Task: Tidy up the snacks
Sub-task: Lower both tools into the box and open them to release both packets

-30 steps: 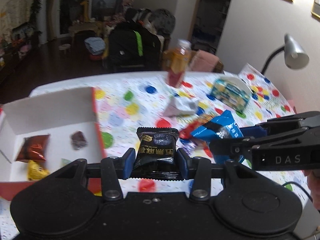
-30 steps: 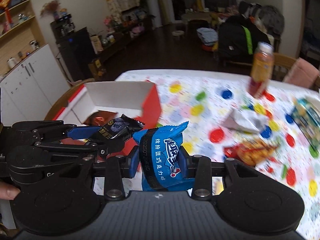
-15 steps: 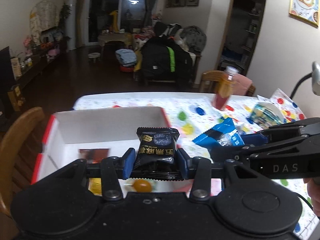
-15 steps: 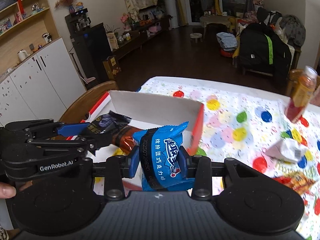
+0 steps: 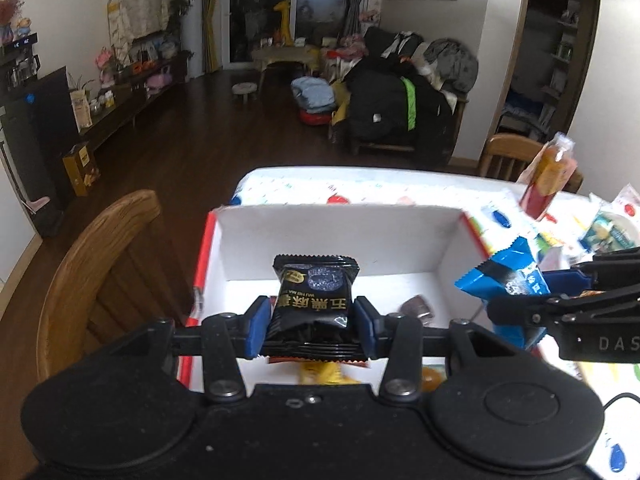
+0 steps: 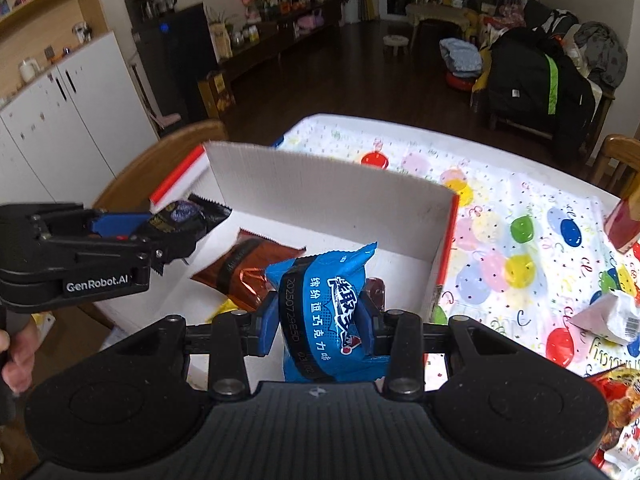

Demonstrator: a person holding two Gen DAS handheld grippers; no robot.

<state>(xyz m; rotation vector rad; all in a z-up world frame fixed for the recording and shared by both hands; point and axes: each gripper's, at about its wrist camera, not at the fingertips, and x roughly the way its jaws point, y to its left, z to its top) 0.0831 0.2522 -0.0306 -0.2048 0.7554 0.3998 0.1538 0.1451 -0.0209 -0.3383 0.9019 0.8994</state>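
Note:
My left gripper [image 5: 312, 326] is shut on a black snack packet [image 5: 314, 300] and holds it above the white box with red edges [image 5: 340, 236]. My right gripper [image 6: 320, 328] is shut on a blue snack packet [image 6: 326, 312], held over the near right part of the same box [image 6: 320, 196]. Each gripper shows in the other view: the left one with the black packet [image 6: 180, 220], the right one with the blue packet [image 5: 506, 276]. Inside the box lie a brown packet [image 6: 240, 272], a small dark sweet [image 5: 418, 308] and yellow sweets [image 5: 324, 372].
A drink bottle [image 5: 546, 184] stands on the dotted tablecloth [image 6: 520, 208] right of the box. A white crumpled wrapper [image 6: 612, 316] and a red-orange snack bag [image 6: 624, 396] lie at the right. A wooden chair [image 5: 104, 264] stands left of the table.
Both grippers have moved left from the snack pile to above the box, each keeping its packet. The box now fills the middle of both views.

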